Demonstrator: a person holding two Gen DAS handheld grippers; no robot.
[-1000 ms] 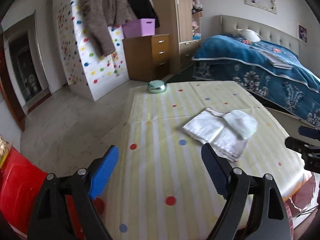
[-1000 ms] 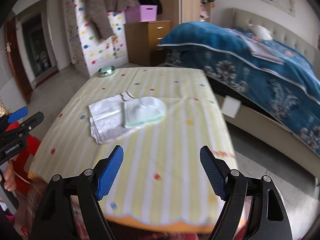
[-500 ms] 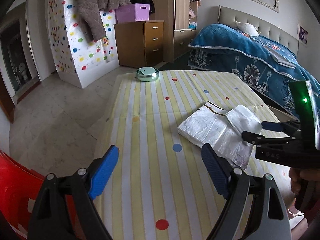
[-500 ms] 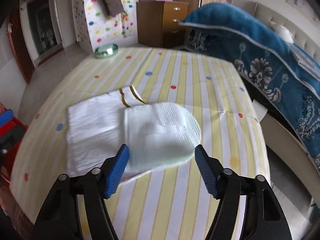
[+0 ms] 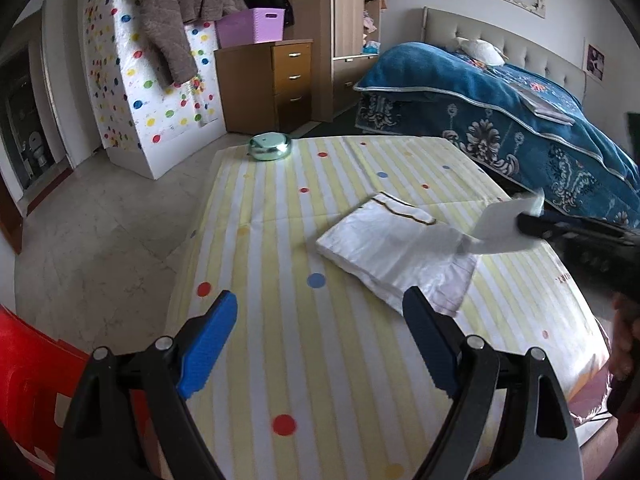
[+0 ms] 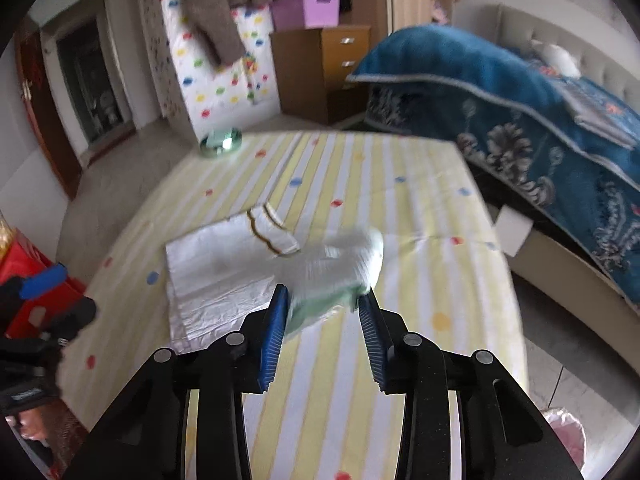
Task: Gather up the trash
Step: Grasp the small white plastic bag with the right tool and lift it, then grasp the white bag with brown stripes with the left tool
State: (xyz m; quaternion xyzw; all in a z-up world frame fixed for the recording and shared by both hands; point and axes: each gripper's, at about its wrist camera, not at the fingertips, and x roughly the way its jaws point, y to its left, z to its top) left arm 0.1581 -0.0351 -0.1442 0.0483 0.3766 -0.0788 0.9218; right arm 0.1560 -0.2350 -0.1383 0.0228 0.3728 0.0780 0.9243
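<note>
A folded white plastic bag point(image 5: 390, 246) with gold-trimmed handles lies flat on the yellow striped table point(image 5: 328, 360); it also shows in the right wrist view point(image 6: 216, 264). My right gripper point(image 6: 323, 304) is shut on a white and pale green folded pad point(image 6: 340, 270) and holds it just above the bag's right edge. In the left wrist view the pad point(image 5: 506, 228) hangs from the right gripper's tips at the right. My left gripper point(image 5: 320, 332) is open and empty over the table's near left part, short of the bag.
A round shiny green tin point(image 5: 270, 147) sits at the table's far left corner. A bed with a blue blanket point(image 5: 500, 104) stands close to the right. A red container point(image 5: 24, 376) is low at the left. A wooden drawer chest point(image 5: 272, 80) stands behind.
My right gripper closed on the pad and lifted it off the bag. The left gripper drew back a little and stayed open.
</note>
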